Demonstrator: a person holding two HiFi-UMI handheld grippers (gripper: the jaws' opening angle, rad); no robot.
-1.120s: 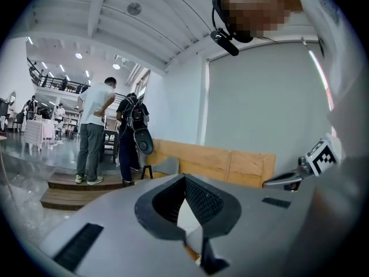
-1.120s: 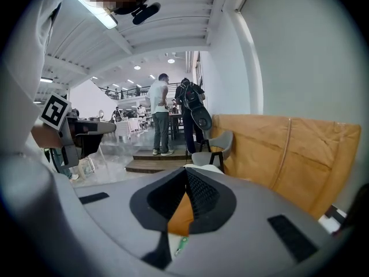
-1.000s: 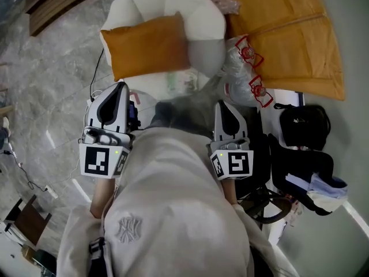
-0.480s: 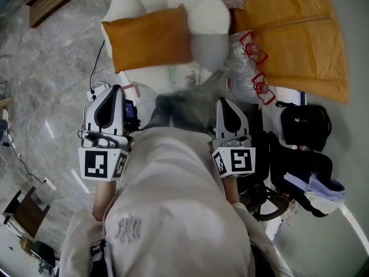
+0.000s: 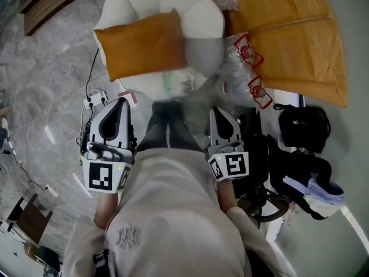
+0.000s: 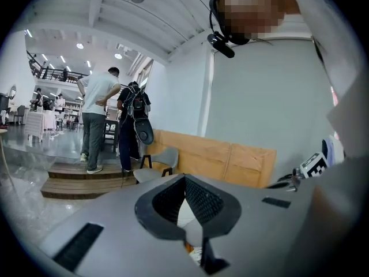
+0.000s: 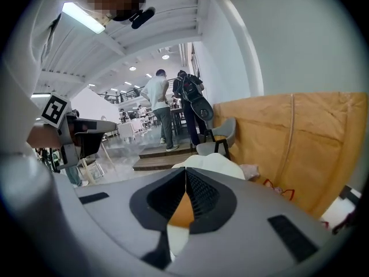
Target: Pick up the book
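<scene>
A flat pale item with green print (image 5: 180, 81), possibly the book, lies on the near edge of a white cushioned seat (image 5: 199, 16) in the head view. An orange cushion (image 5: 141, 45) rests on that seat just beyond it. My left gripper (image 5: 118, 101) is held at the left and my right gripper (image 5: 222, 111) at the right, both short of the seat and pointing toward it. In the left gripper view the left gripper (image 6: 185, 176) has its jaws together and empty. In the right gripper view the right gripper (image 7: 185, 169) is also shut on nothing, with the orange cushion (image 7: 183, 209) showing past it.
A large orange padded mat (image 5: 288, 33) lies at the right, with clear plastic bags (image 5: 248, 68) beside the seat. A black bag (image 5: 302, 126) and other dark gear sit at the right. A power strip with cables (image 5: 92, 100) lies on the marble floor. People (image 6: 98, 120) stand far off by wooden steps.
Both grippers have sunk a little and stay shut. The person's dark trouser legs now show between them in the head view.
</scene>
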